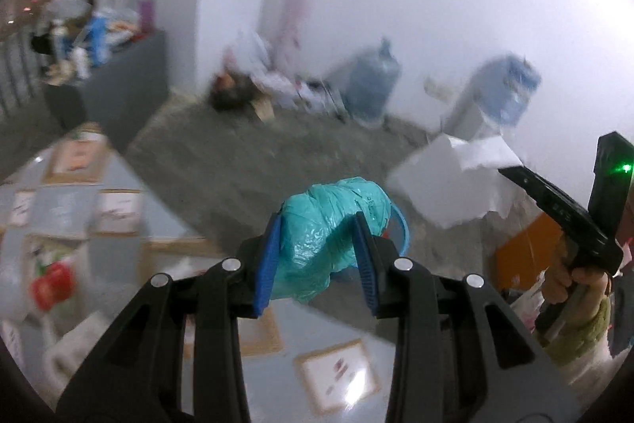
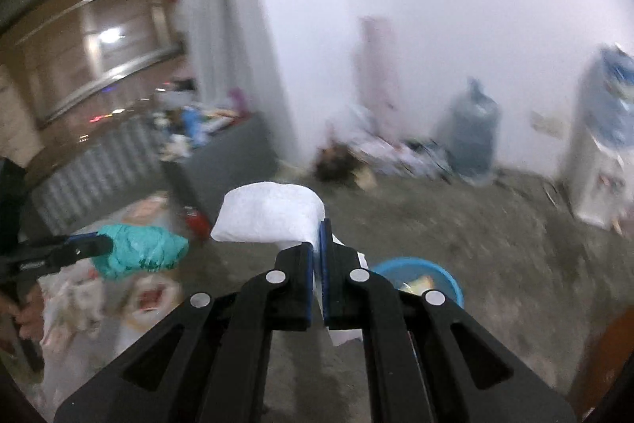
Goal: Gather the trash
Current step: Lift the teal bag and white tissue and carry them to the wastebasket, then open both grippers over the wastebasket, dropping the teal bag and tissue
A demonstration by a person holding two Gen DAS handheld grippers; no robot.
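Note:
My left gripper (image 1: 317, 256) is shut on a crumpled teal plastic bag (image 1: 329, 224) and holds it in the air above the floor. The bag also shows at the left of the right wrist view (image 2: 142, 250). My right gripper (image 2: 317, 276) is shut on a white paper tissue (image 2: 269, 217), whose sheet spreads up and to the left of the fingers. The tissue shows at the right of the left wrist view (image 1: 451, 177). A blue basin (image 2: 432, 274) with scraps inside sits on the floor just beyond my right gripper; its rim shows behind the teal bag (image 1: 402, 228).
A grey table (image 1: 47, 217) with paper cards and packets is at the lower left. A dark cabinet (image 2: 222, 161) with clutter on top stands at the back left. Water jugs (image 2: 471, 133), a white dispenser (image 2: 598, 153) and litter (image 2: 356, 153) line the white wall.

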